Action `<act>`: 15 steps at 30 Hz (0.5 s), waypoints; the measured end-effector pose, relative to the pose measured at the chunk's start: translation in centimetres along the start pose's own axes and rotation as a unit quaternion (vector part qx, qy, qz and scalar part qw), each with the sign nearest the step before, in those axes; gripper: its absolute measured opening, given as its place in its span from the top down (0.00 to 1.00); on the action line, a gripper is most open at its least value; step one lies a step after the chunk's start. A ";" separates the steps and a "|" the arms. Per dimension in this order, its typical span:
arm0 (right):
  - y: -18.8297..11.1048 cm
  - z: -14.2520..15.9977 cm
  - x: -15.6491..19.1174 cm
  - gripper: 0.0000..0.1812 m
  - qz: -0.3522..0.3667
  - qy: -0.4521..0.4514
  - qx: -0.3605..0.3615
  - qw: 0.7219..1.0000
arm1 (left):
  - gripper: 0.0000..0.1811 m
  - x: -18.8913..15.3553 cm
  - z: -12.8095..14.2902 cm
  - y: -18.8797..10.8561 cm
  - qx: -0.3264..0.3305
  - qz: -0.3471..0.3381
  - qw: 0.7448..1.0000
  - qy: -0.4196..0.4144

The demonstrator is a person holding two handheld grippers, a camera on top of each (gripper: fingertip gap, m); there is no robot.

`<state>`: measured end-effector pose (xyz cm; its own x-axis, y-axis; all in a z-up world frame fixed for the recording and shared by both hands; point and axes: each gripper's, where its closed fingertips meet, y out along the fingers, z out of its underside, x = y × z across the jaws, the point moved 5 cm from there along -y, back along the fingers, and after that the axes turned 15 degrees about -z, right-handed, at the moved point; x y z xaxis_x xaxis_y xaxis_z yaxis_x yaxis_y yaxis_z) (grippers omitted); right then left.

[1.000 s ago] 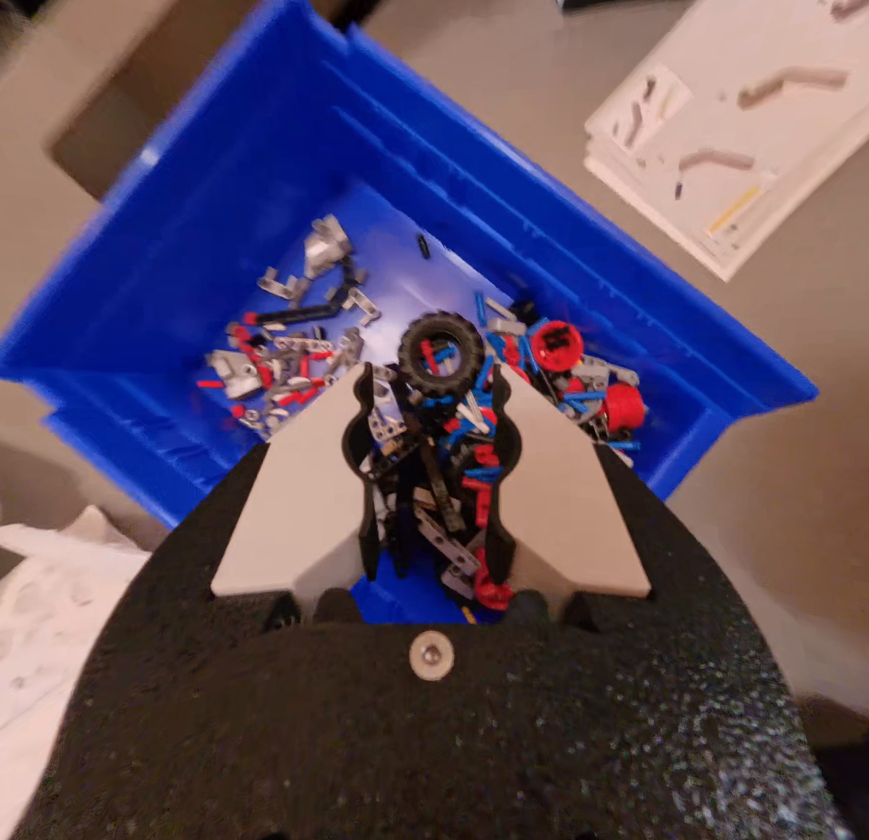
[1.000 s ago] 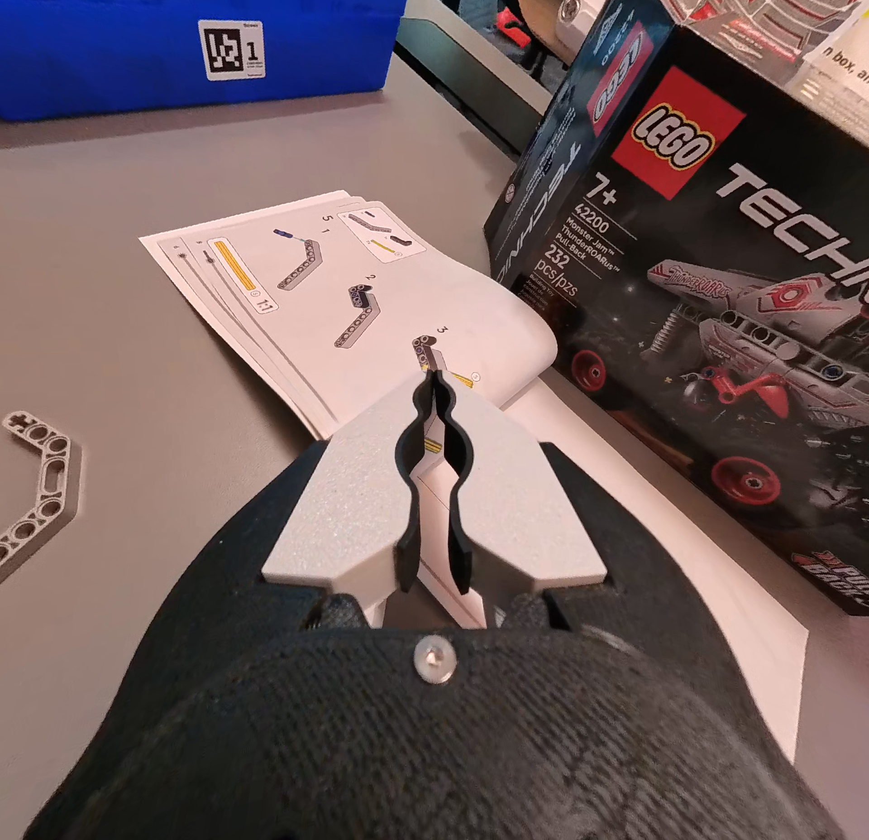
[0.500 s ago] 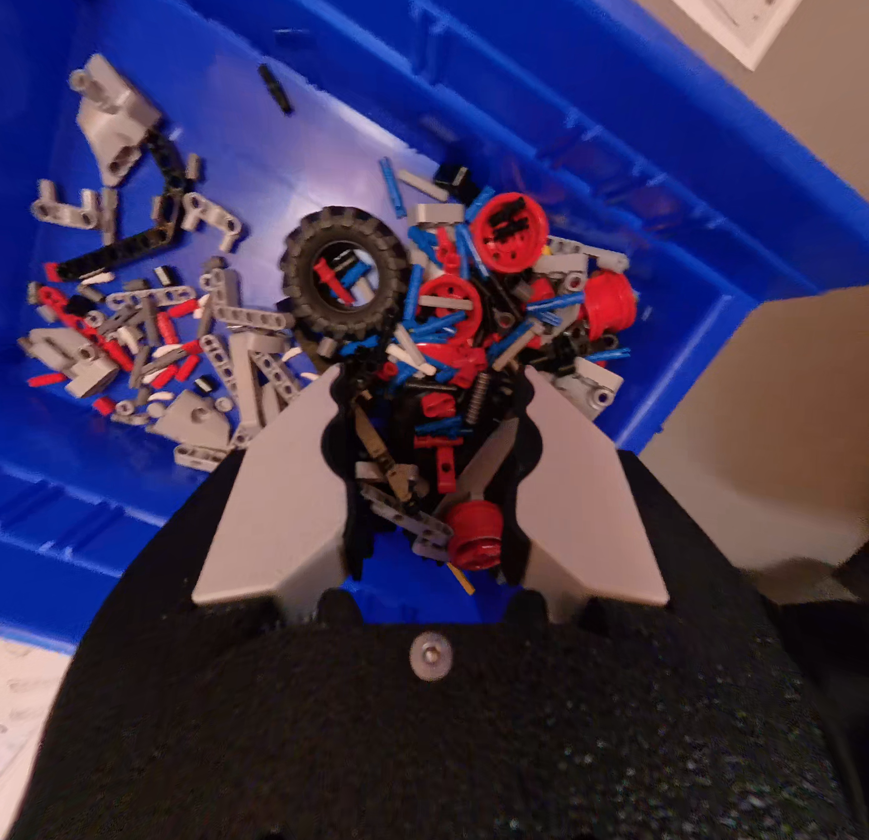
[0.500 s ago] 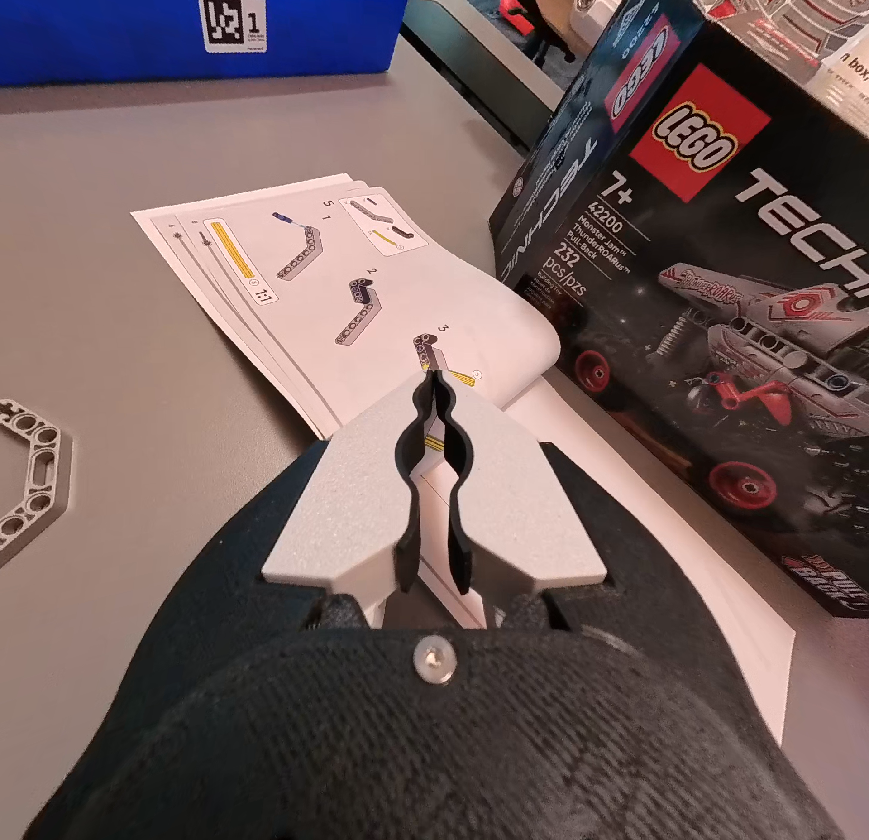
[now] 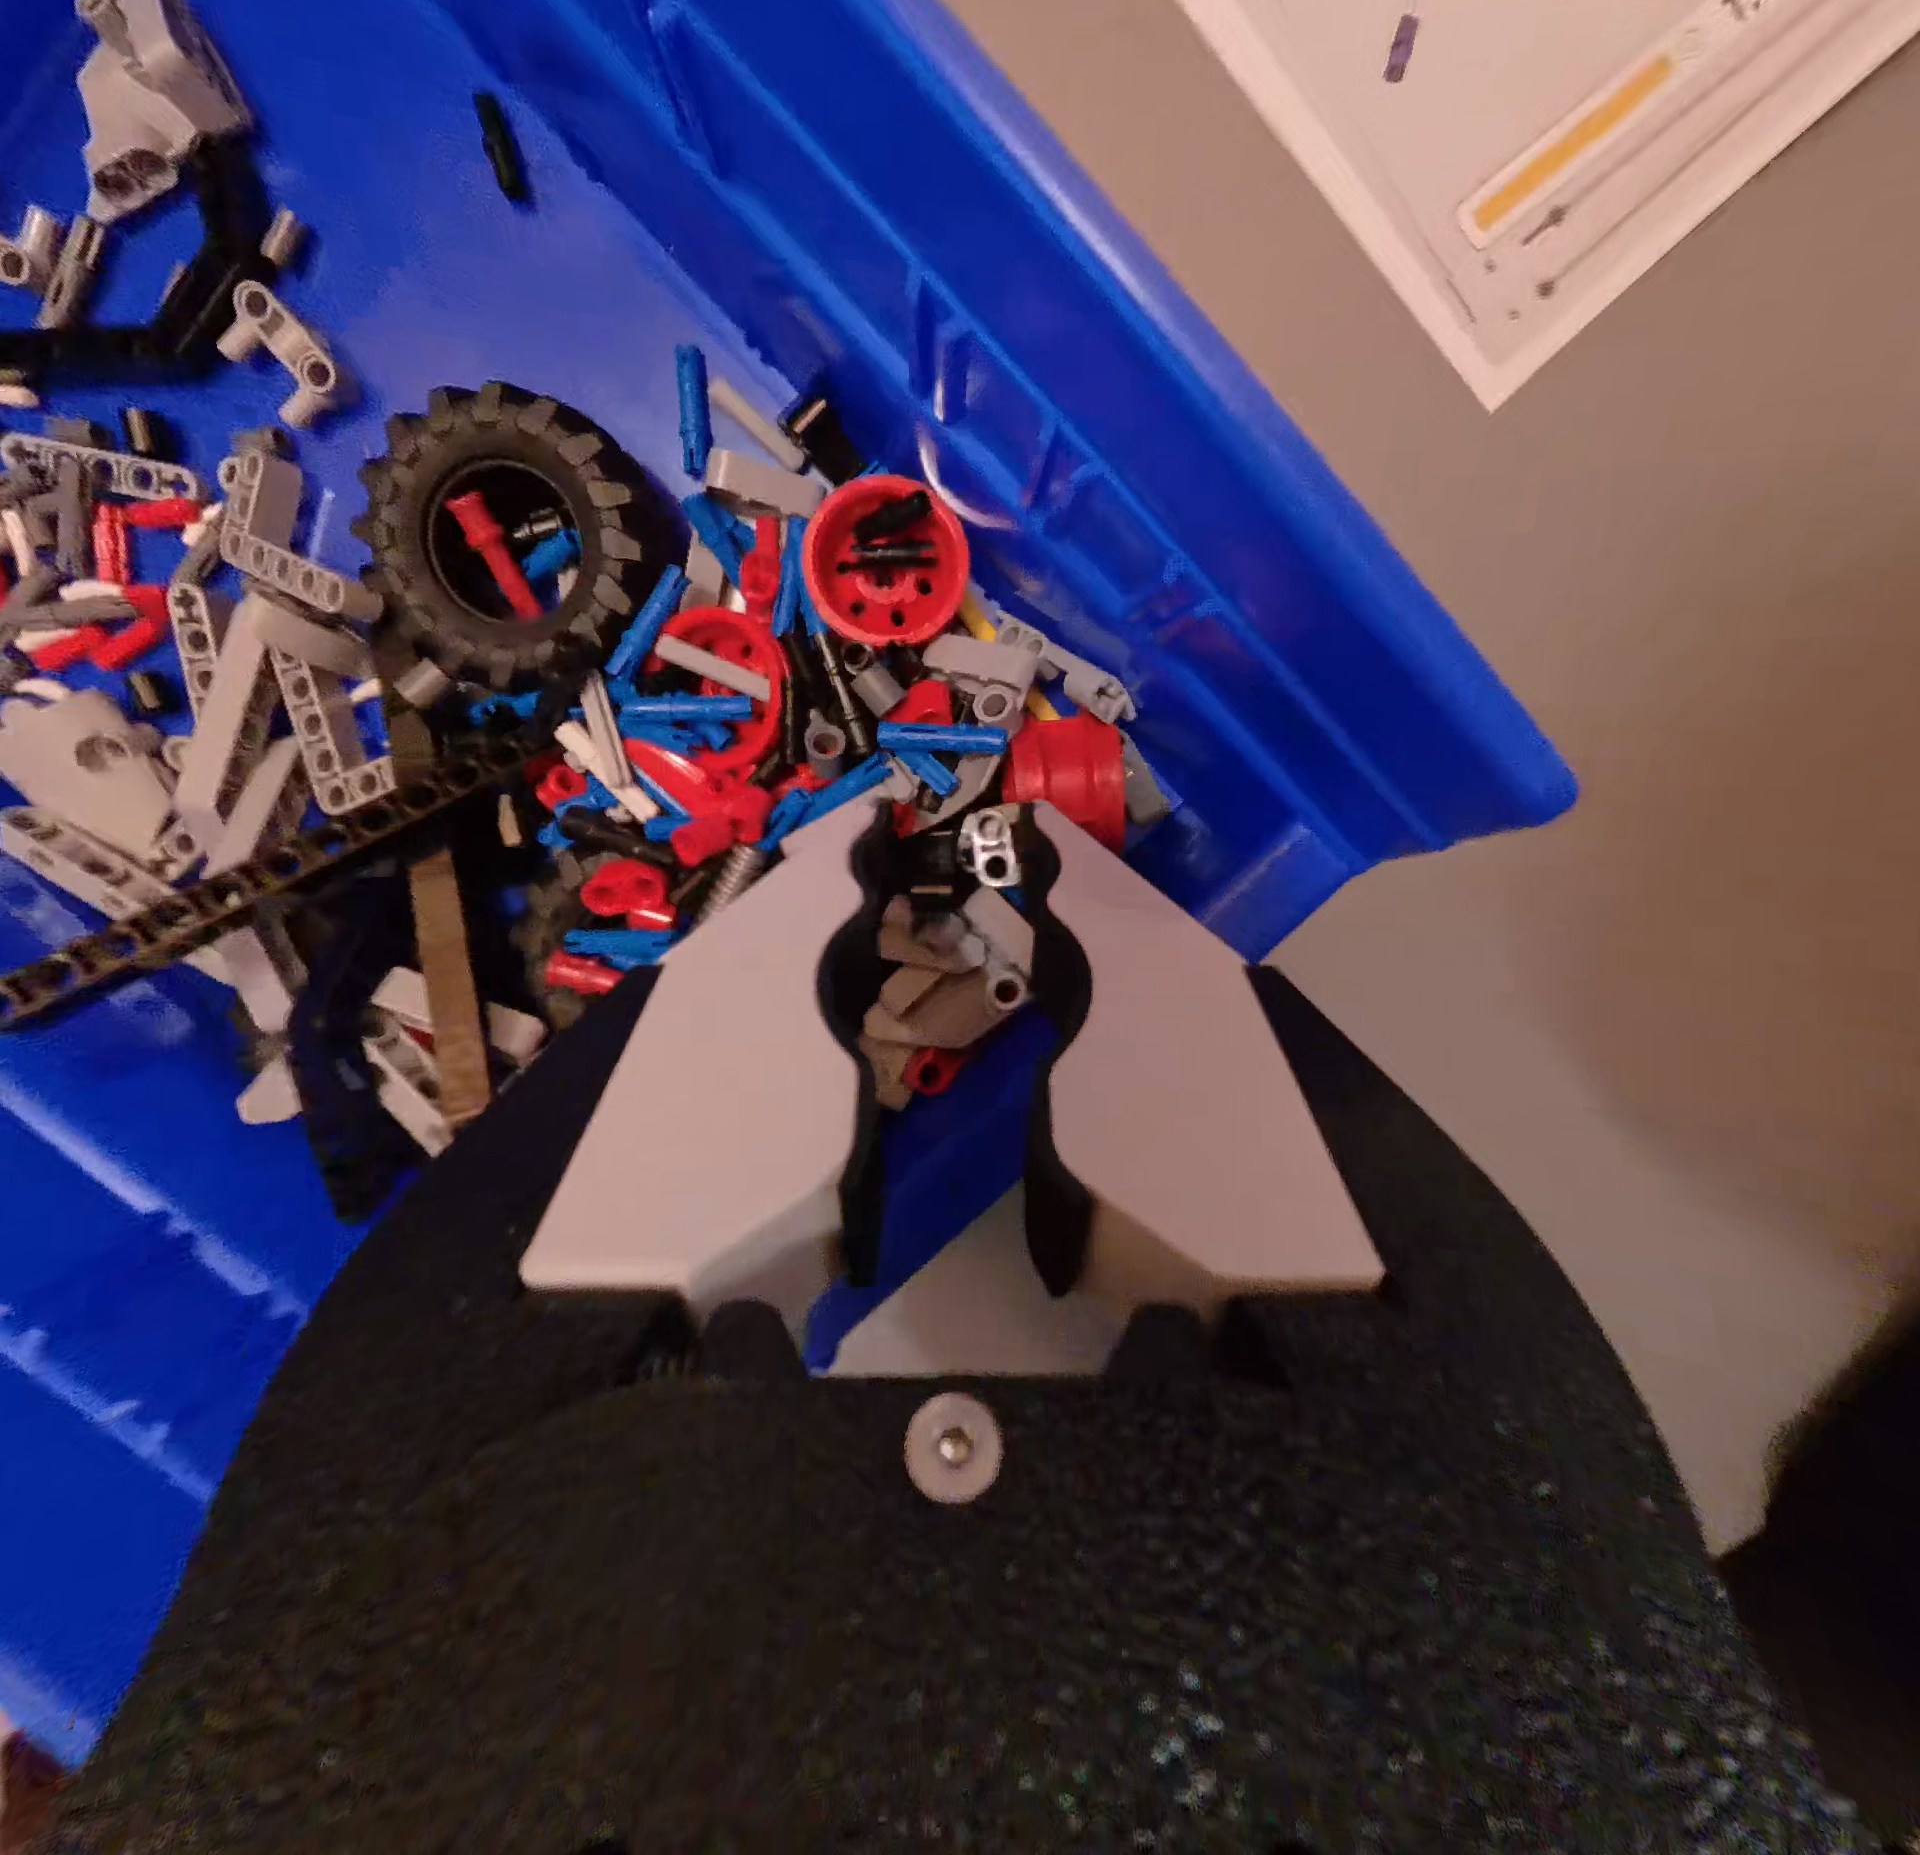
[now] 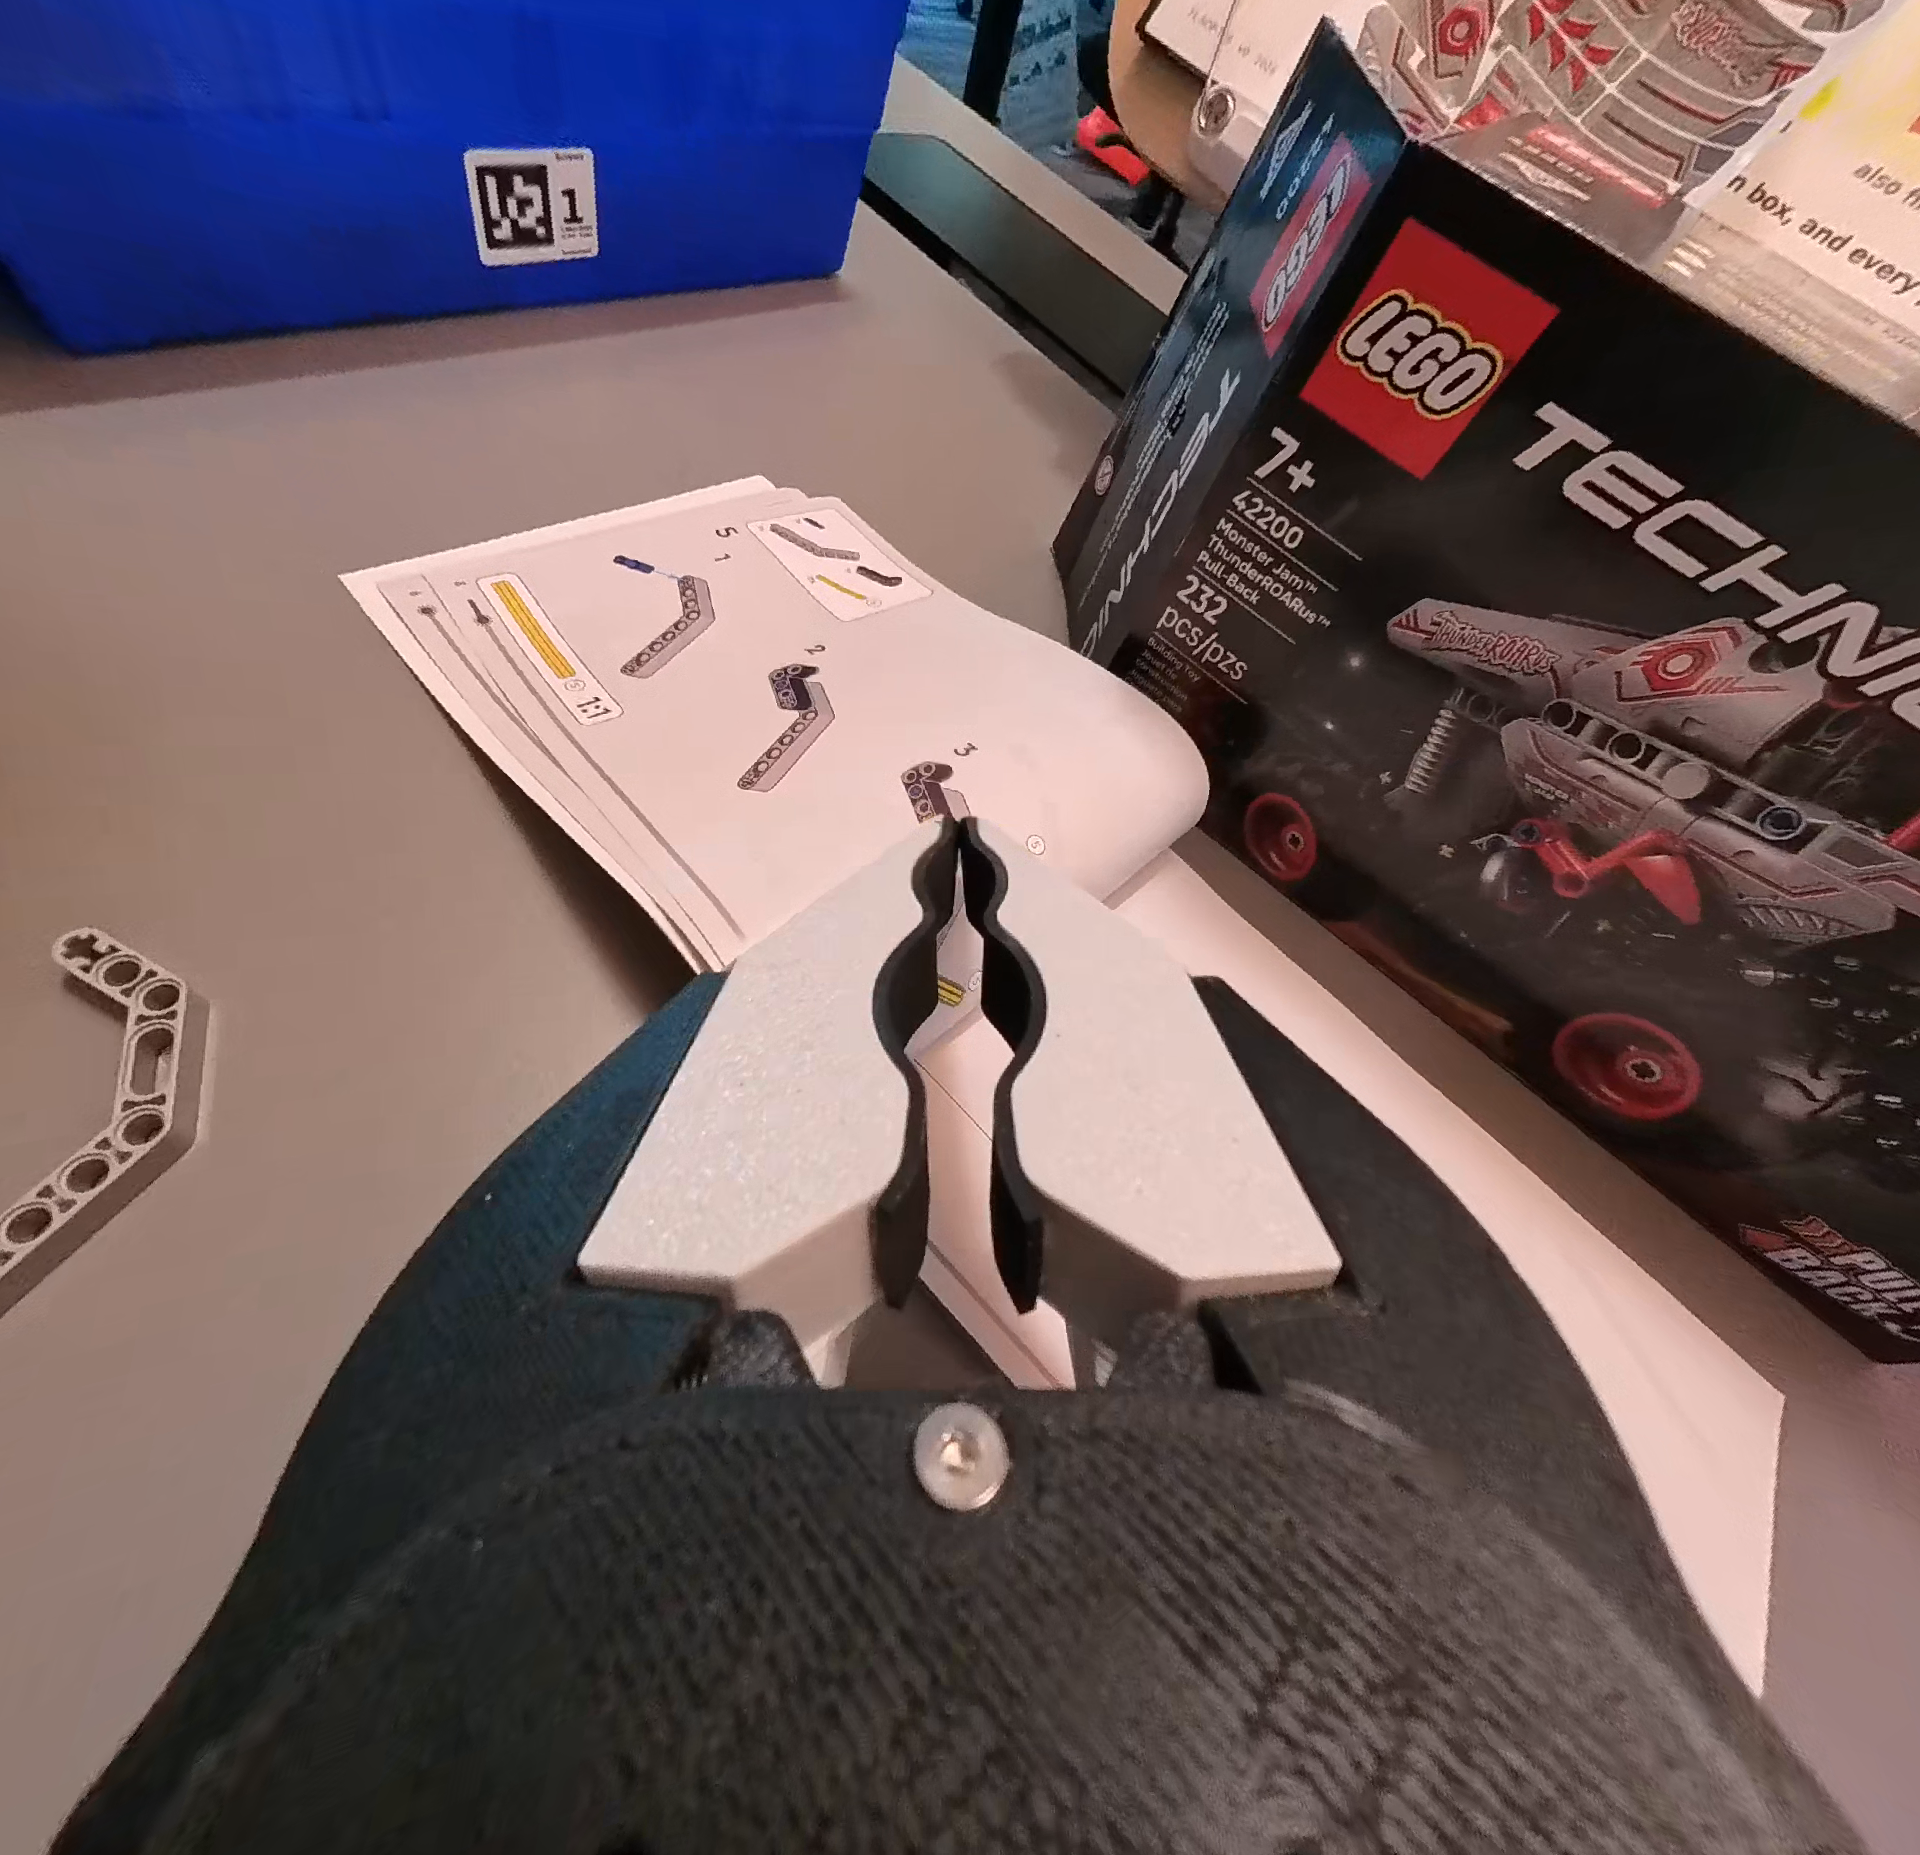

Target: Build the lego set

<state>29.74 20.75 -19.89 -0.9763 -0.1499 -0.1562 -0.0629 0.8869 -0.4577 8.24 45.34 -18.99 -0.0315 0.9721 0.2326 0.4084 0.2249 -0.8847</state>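
Note:
A blue bin holds a pile of loose Lego parts: a black tyre, red wheel hubs, blue pins and grey beams. My left gripper is open, low over the pile's right corner near a red hub. Small grey connectors lie between its fingers. My right gripper is shut and empty, above the open instruction booklet. A grey bent beam lies on the table to its left.
The Lego set box stands upright to the right of the booklet. The blue bin also shows at the back left in the right wrist view. The booklet lies beyond the bin in the left wrist view. The table is grey. There is about 30 cm between the tips of the two grippers.
My left gripper has dropped toward the bin and shifted to the pile's right corner, and its jaws have narrowed. My right gripper has stayed shut and barely moved.

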 end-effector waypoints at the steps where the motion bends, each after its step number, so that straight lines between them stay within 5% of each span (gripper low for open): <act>1: 0.0 0.0 0.0 1.00 -0.002 0.000 -0.002 1.000 | 0.92 -0.2 -0.2 -0.1 -0.014 -0.002 1.000 -0.016; 15: -0.3 -0.2 0.1 1.00 -0.011 0.001 -0.013 1.000 | 0.92 0.2 -0.3 0.2 -0.002 -0.036 0.997 -0.061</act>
<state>29.58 20.58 -19.63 -0.9751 -0.1690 -0.1436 -0.0905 0.8943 -0.4382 8.64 45.60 -18.98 -0.1713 0.9547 0.2435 0.4042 0.2935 -0.8663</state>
